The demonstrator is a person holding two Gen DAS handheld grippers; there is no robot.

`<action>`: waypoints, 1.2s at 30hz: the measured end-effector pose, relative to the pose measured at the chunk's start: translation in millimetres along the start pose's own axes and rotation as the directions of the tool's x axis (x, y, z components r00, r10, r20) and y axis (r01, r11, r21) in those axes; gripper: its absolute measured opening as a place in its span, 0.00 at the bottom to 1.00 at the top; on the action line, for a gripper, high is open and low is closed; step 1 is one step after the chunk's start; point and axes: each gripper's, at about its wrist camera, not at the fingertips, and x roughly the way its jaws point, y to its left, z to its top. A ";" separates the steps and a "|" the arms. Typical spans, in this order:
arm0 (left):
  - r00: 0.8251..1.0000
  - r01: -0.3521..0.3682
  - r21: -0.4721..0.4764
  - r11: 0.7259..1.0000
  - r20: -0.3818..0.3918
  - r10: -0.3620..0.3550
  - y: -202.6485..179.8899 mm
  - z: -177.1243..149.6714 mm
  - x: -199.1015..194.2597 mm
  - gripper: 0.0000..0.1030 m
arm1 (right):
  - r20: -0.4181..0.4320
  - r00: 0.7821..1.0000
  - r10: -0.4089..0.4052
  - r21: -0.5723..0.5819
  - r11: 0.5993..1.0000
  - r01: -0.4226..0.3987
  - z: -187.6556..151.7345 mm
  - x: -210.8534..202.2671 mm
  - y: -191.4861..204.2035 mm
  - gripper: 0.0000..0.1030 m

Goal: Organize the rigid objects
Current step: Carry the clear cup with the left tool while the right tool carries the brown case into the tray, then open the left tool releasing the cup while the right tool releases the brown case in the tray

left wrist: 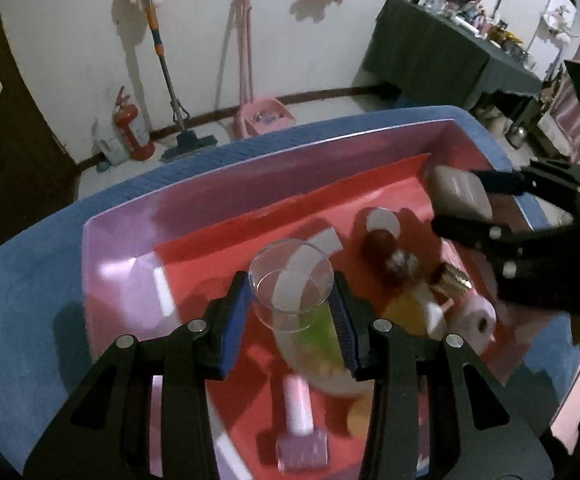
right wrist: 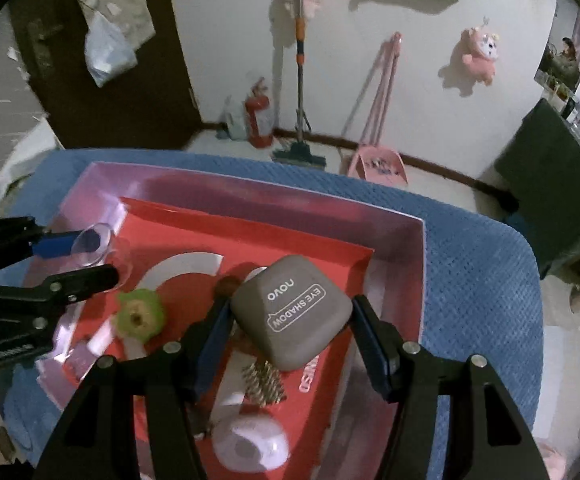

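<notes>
left tongs (left wrist: pixel 292 308) clamp glass (left wrist: pixel 290 280) | right tongs (right wrist: pixel 288 334) clamp eyeshadow case (right wrist: pixel 292 312) | tray (right wrist: pixel 250 188) cluttered

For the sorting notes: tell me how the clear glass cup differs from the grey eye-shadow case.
The clear glass cup is transparent and round; the grey eye-shadow case is opaque and squarish with rounded corners. The cup is an open vessel, the case closed with white lettering. The left gripper holds the cup, the right gripper the case. Both are held above the pink tray.
</notes>
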 end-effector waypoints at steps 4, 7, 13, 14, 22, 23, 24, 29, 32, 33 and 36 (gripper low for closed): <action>1.000 0.023 -0.029 0.999 -0.011 -0.024 -0.4 11.4 15.3 0.37 | -0.065 0.997 -0.040 -0.017 0.999 0.039 9.3 18.8 3.7 0.61; 1.000 0.022 -0.032 0.999 -0.012 -0.023 -1.5 16.6 20.5 0.37 | -0.089 0.992 -0.088 -0.033 0.996 0.085 13.7 29.7 7.0 0.61; 0.999 0.015 -0.042 0.999 -0.041 -0.017 0.1 21.6 38.3 0.37 | -0.109 0.985 -0.135 -0.046 0.990 0.131 16.1 40.9 10.6 0.61; 0.999 0.017 -0.045 0.999 -0.046 -0.019 0.4 21.0 40.3 0.37 | -0.113 0.984 -0.140 -0.050 0.990 0.135 16.0 42.4 10.7 0.61; 0.998 0.034 -0.054 0.998 -0.048 -0.036 0.2 19.3 42.5 0.37 | -0.129 0.977 -0.172 -0.066 0.984 0.164 15.0 51.7 9.6 0.61; 0.998 0.032 -0.050 0.998 -0.048 -0.035 -0.5 19.3 42.8 0.37 | -0.129 0.977 -0.171 -0.065 0.984 0.164 14.8 51.5 9.4 0.61; 0.998 0.031 -0.048 0.998 -0.047 -0.033 0.3 18.3 42.7 0.37 | -0.130 0.977 -0.172 -0.067 0.984 0.164 14.5 51.7 9.2 0.61; 0.999 0.026 -0.045 0.999 -0.044 -0.028 -2.4 15.2 41.2 0.37 | -0.131 0.969 -0.209 -0.105 0.975 0.196 12.0 55.9 12.4 0.61; 0.999 0.024 -0.045 0.999 -0.045 -0.026 -3.3 14.7 41.2 0.38 | -0.125 0.967 -0.221 -0.118 0.971 0.207 10.0 56.5 14.8 0.62; 0.999 0.021 -0.041 0.999 -0.045 -0.023 -4.2 13.8 42.2 0.39 | -0.124 0.967 -0.221 -0.118 0.971 0.207 10.4 57.4 15.5 0.62; 0.999 0.014 -0.034 0.999 -0.043 -0.016 -6.9 13.4 42.7 0.39 | -0.122 0.967 -0.222 -0.122 0.971 0.207 9.3 57.4 15.7 0.62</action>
